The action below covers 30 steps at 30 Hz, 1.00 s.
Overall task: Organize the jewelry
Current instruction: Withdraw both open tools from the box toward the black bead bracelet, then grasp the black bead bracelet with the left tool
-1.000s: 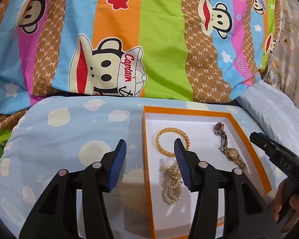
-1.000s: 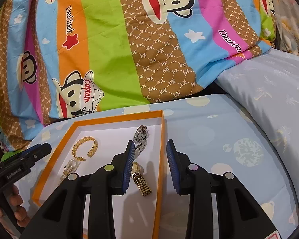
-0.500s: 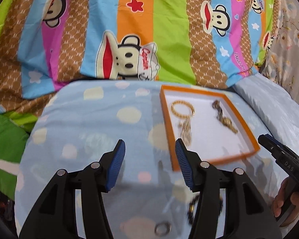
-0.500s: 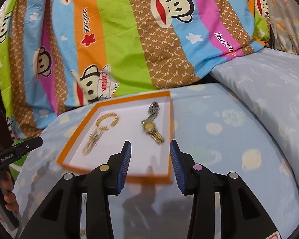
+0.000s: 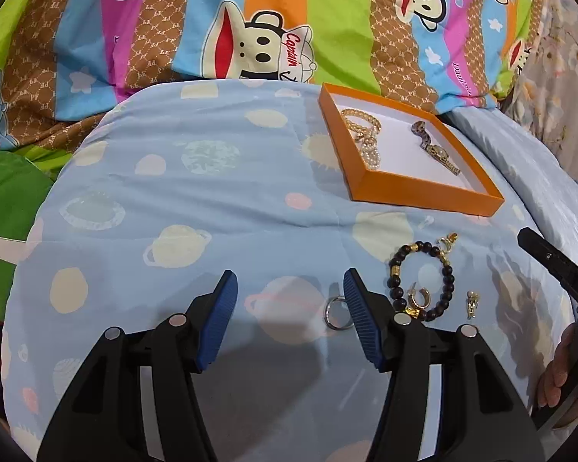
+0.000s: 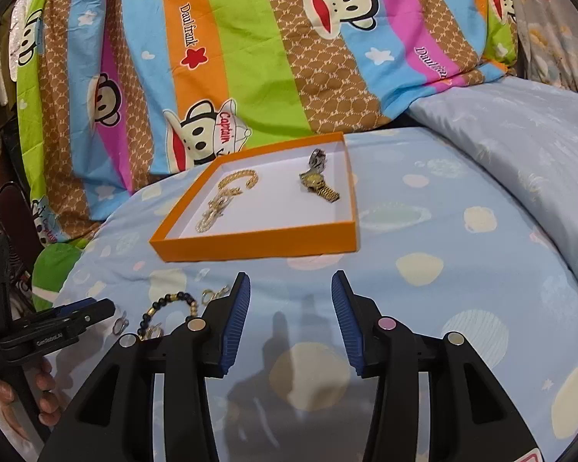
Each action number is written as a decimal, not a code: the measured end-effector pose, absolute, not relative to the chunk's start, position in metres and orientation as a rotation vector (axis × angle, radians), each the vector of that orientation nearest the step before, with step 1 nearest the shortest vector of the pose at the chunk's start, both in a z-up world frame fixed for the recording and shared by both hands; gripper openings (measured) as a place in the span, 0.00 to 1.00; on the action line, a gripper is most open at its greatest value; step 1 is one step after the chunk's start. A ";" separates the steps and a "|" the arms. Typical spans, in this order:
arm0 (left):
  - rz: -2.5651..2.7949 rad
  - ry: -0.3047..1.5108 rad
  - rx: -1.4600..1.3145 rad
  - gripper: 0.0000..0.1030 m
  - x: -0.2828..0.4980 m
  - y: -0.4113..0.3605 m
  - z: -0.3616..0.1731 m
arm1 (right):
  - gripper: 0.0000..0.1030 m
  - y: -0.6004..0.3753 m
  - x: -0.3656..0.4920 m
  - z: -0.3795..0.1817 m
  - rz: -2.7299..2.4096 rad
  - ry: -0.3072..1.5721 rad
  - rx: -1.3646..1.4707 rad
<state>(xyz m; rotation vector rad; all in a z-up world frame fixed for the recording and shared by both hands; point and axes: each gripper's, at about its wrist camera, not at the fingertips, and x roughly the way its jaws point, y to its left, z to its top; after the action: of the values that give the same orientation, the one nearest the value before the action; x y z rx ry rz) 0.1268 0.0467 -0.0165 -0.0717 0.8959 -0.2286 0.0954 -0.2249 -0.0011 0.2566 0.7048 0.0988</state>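
An orange tray (image 5: pixel 424 192) (image 6: pixel 258 244) on the pale blue bedcover holds a gold bangle (image 5: pixel 360 121) (image 6: pixel 239 179), a pearl chain (image 5: pixel 370 152) (image 6: pixel 212 213) and a gold watch (image 5: pixel 437 150) (image 6: pixel 318 183). In front of the tray lie a black bead bracelet (image 5: pixel 422 275) (image 6: pixel 165 304), a silver ring (image 5: pixel 337 313), a gold hoop earring (image 5: pixel 420 298) and a small gold piece (image 5: pixel 471 303). My left gripper (image 5: pixel 289 315) hovers over the cover, its jaws opening and empty, with the ring just inside its right pad. My right gripper (image 6: pixel 289 323) is also opening, empty, in front of the tray.
A striped monkey-print quilt (image 5: pixel 250 19) is heaped behind the tray. A pale blue pillow (image 6: pixel 520 127) lies to the right. A hand (image 5: pixel 566 369) holds the other gripper's handle at the frame edge, and a dark fan (image 6: pixel 0 231) stands at far left.
Both grippers have pulled back from over the tray toward the near side of the cover. The loose jewelry in front of the tray has come into view. Both pairs of jaws stand slightly wider.
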 end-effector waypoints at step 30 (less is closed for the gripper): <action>-0.351 0.929 0.055 0.41 0.145 -0.022 -0.024 | 0.44 -0.200 0.098 -0.006 0.163 0.770 0.158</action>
<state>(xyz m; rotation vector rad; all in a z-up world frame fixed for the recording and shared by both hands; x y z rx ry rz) 0.1447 -0.0219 -0.0238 0.0548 0.9291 -0.3513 0.0981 -0.1999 -0.0058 0.1581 0.7700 0.1629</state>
